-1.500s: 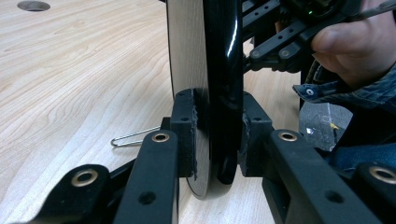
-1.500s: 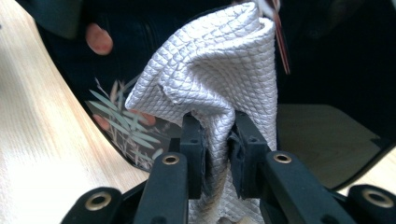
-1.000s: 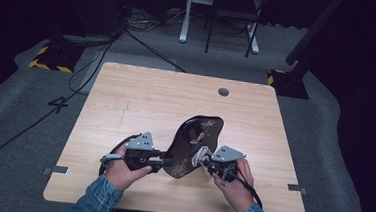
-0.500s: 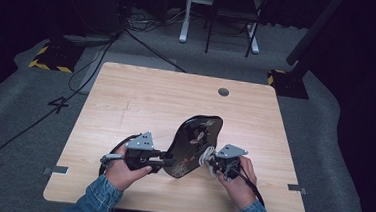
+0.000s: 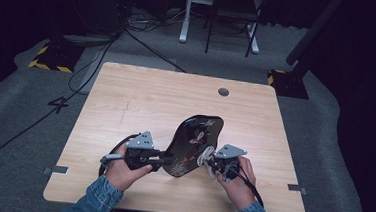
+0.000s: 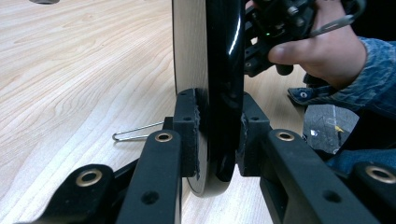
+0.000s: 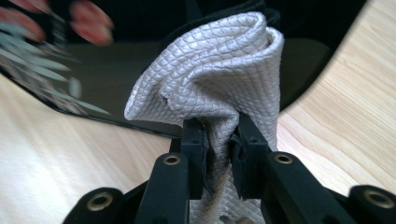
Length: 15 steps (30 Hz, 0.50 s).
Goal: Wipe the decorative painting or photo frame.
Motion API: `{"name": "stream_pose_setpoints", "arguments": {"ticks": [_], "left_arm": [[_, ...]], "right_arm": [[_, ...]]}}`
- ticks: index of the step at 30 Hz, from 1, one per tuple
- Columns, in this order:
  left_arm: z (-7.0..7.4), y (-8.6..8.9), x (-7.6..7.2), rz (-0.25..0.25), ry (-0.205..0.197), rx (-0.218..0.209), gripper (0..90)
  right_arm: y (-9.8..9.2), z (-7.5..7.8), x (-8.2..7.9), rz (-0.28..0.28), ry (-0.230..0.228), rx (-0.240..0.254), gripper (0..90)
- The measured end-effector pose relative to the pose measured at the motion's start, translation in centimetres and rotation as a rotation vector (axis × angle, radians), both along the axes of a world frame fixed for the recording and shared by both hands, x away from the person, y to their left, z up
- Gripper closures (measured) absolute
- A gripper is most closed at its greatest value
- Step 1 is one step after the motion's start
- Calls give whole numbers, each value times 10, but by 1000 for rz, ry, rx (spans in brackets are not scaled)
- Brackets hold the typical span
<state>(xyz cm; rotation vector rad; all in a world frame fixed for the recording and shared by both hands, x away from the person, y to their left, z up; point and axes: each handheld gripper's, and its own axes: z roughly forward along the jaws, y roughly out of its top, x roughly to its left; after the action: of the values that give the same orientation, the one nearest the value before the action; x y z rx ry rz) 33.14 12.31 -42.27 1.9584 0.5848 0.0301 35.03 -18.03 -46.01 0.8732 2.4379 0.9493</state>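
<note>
High view showed the work from left to right: the left gripper point(image 5: 164, 159) sat low on the table point(image 5: 141, 98), its jaws clamped on the near edge of a glossy black tray point(image 5: 193, 146) with a flower pattern, propping it up on edge above the wood, the far end leaning away from the person. The jaws had just been closing a little further, with the tray's rim between them. In the left gripper view the pads point(image 6: 189, 135) pressed on both faces of the tray point(image 6: 224, 70), pale underside on one side and black lacquer on the other; that hold likely served to keep the tray steady and its face turned toward the other hand. A thin wire clip point(image 6: 135, 133) lay on the wood behind. Further right, the right gripper point(image 5: 206, 160) was closed tight on a bunched silvery cloth point(image 7: 210, 79), which was held against the tray's black face point(image 7: 116, 70), apparently for wiping it. The cloth's folds bulged above the jaws, so the wad made the contact, not the jaws
</note>
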Motion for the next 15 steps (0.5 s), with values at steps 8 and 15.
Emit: {"name": "stream_pose_setpoints", "arguments": {"ticks": [8, 15], "left_arm": [[-1, 0, 0, 5, 2, -8, 750], [0, 0, 0, 11, -7, 1, 761]], "right_arm": [[19, 18, -15, 76, -58, 47, 771], [30, 31, -24, 119, -86, 112, 770]]}}
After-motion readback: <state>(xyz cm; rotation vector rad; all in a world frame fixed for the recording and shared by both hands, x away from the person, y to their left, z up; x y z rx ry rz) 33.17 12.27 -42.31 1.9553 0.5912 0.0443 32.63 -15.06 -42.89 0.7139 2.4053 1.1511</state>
